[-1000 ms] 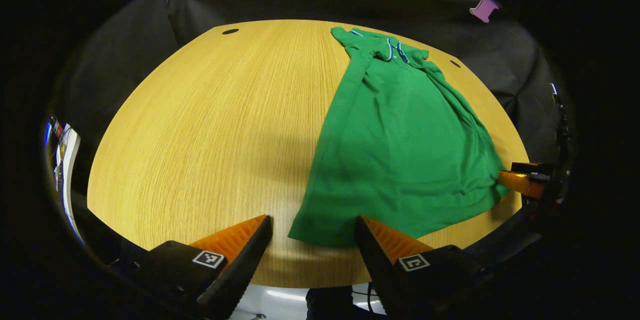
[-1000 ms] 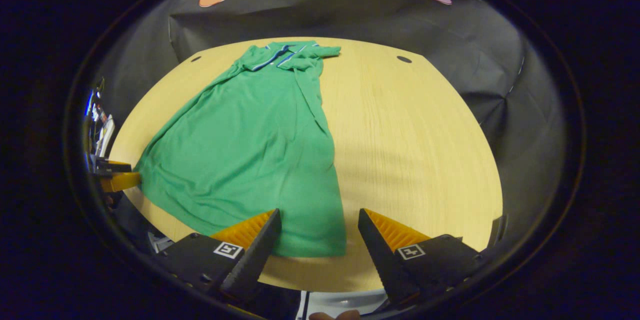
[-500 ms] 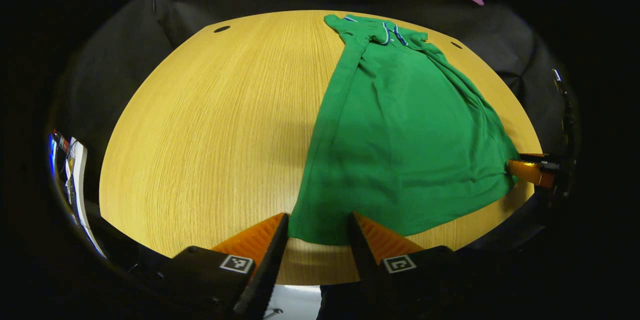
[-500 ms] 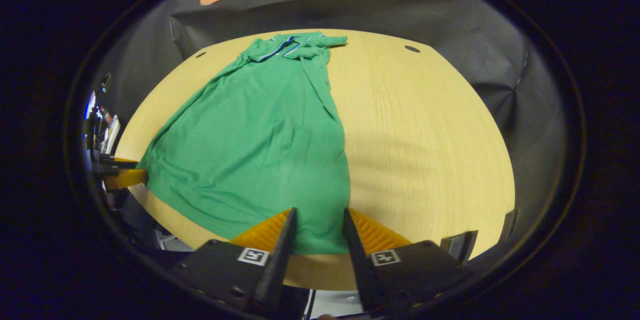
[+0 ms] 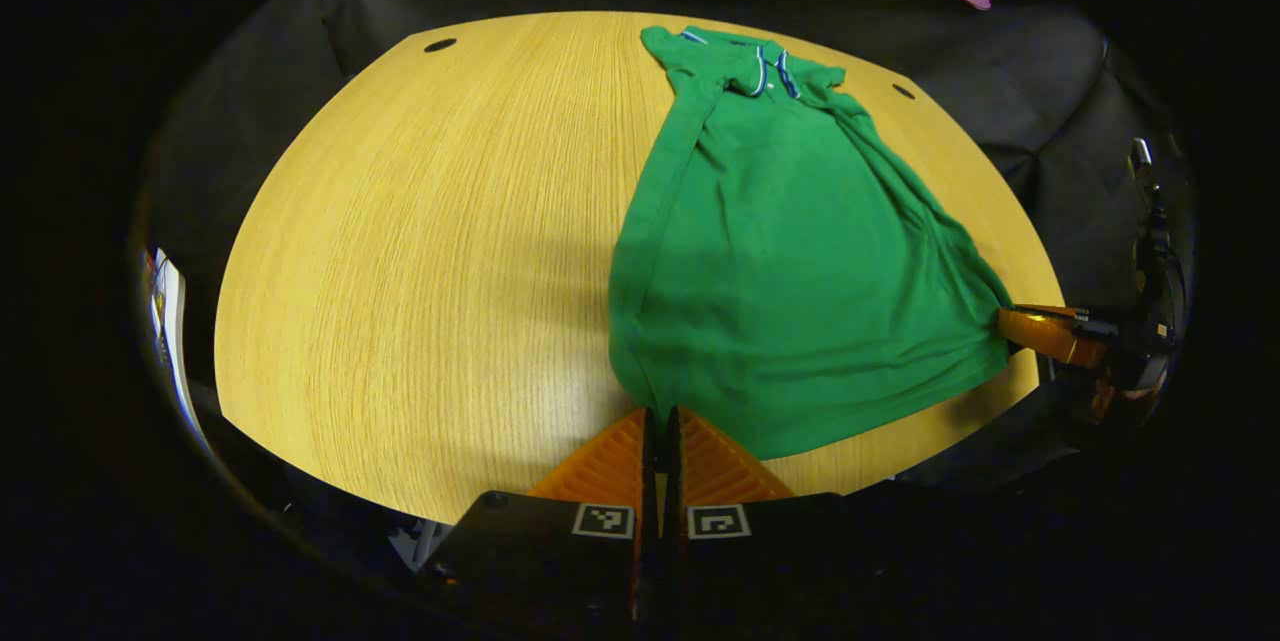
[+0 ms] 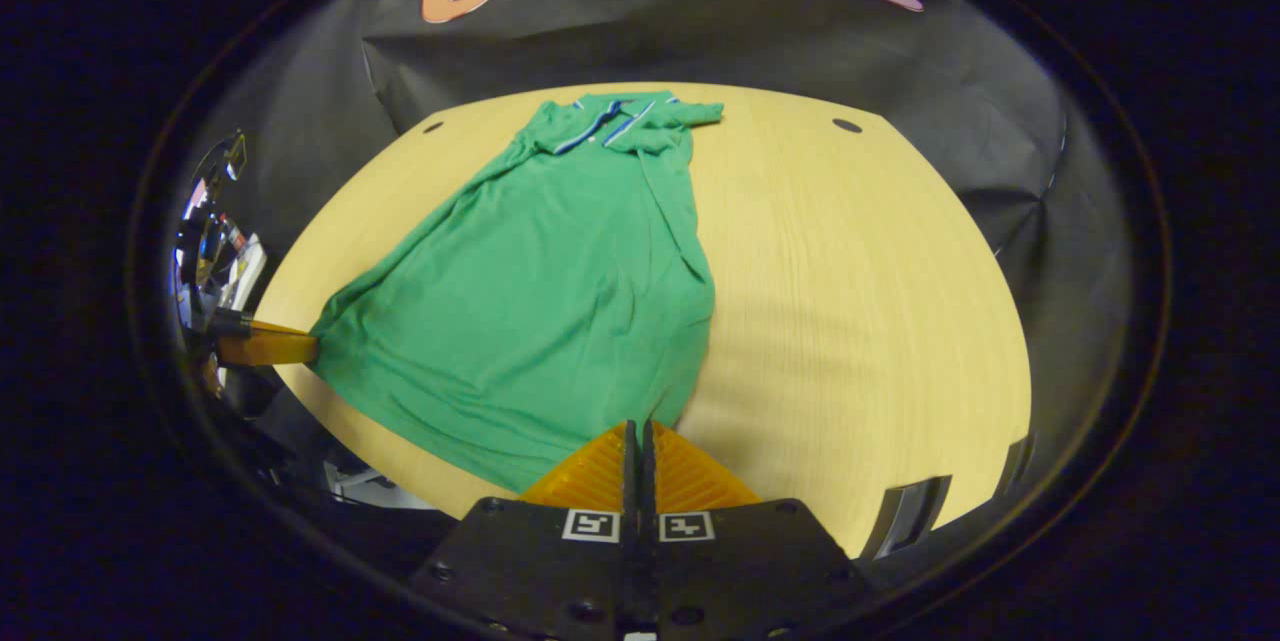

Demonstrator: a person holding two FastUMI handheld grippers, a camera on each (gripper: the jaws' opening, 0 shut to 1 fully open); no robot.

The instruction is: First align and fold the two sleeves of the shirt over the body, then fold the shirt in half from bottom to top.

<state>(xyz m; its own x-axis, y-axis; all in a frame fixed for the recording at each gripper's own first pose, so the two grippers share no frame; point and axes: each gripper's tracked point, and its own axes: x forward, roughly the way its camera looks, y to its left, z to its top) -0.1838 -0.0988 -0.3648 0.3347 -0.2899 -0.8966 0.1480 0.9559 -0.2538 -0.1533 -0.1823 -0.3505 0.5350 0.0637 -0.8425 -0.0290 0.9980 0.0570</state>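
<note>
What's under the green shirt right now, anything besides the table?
Only the wooden table shows around the green shirt. Whatever lies beneath the fabric is covered. Each hand-held gripper, left and right, pinches a bottom corner.

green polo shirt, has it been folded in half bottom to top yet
Not yet. The green polo shirt lies full length on the wooden table, both grippers pinching its bottom corners.

A light wooden table (image 5: 420,251) with fine straight grain fills the middle of both views, a small dark round hole near each far corner. A green polo shirt (image 5: 790,261) lies lengthwise on it, striped collar (image 5: 765,71) toward the top of the frame, hem at the near edge.
</note>
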